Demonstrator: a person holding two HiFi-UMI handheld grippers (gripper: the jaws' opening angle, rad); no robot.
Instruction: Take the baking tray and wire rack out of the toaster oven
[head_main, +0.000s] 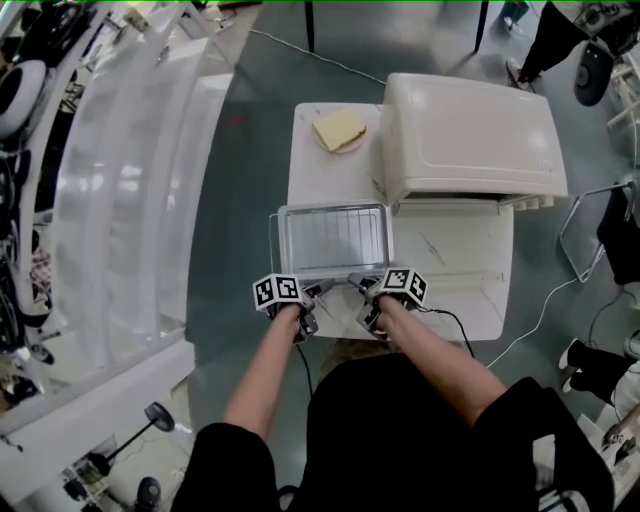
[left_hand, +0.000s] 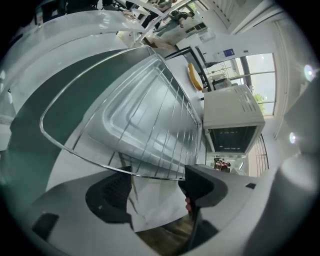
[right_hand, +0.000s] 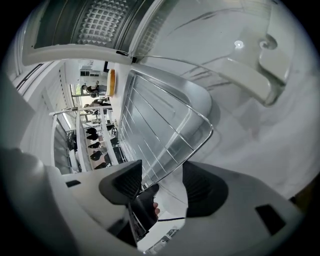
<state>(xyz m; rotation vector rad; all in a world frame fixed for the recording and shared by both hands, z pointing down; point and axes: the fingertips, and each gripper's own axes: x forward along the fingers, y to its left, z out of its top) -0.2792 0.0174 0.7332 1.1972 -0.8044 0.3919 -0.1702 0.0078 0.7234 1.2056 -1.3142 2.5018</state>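
Observation:
A metal baking tray (head_main: 284, 240) with the wire rack (head_main: 335, 238) lying on it rests on the white table (head_main: 320, 165), left of the white toaster oven (head_main: 470, 135). My left gripper (head_main: 312, 291) is at the tray's near edge, jaws wide open. In the left gripper view the rack's rim (left_hand: 100, 161) crosses just ahead of the left gripper (left_hand: 155, 187), and neither pad presses on it. My right gripper (head_main: 365, 289) is at the near right corner. In the right gripper view the rack (right_hand: 150, 125) runs between the spread jaws of the right gripper (right_hand: 162, 182), untouched.
A slice of bread on a plate (head_main: 339, 130) lies at the table's far end, beyond the tray. The oven (left_hand: 232, 120) stands to the right of the tray. A cable (head_main: 455, 322) trails from my right hand. White curved panels (head_main: 130, 200) line the left side.

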